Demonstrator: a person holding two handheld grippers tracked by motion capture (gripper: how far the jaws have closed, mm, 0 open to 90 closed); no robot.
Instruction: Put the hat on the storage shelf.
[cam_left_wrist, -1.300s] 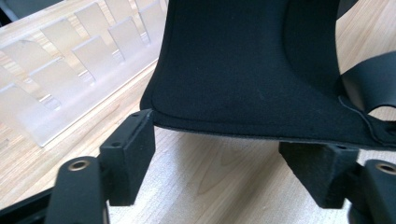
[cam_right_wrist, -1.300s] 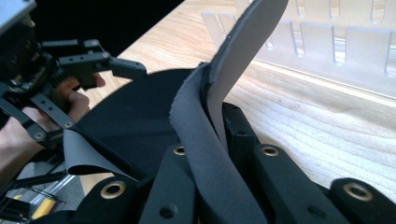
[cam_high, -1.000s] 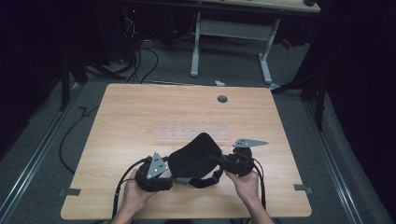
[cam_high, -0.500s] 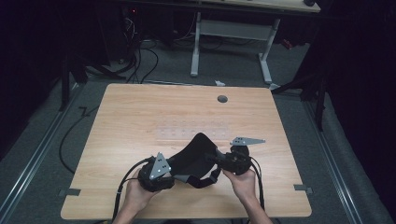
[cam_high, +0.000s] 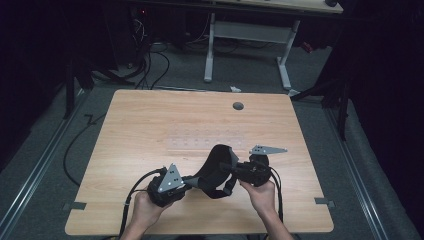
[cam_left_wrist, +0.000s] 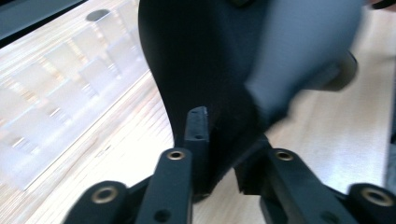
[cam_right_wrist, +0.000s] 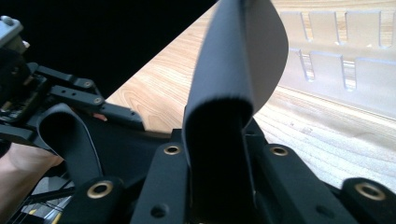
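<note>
Over the near half of the wooden counter, a person's two hands hold a black, floppy piece of fabric up between them, so that it arches clear of the surface in the high view. The left tool comes at it from the left; its jaws have just been closing, and in the left gripper view they are clamped on the lower edge of the fabric, which rises broad and dark above them. The right tool meets the cloth from the right; its jaws have just been opening a little, yet in the right gripper view a folded band of the fabric stands pinched between them, the pads pressing on both its sides. That same view shows the left tool farther off at the left edge with a loop of the cloth hanging by it. The left hand and the right hand enter from the near edge of the counter. A faint clear tray with rows of slots lies flat on the counter just beyond the fabric
</note>
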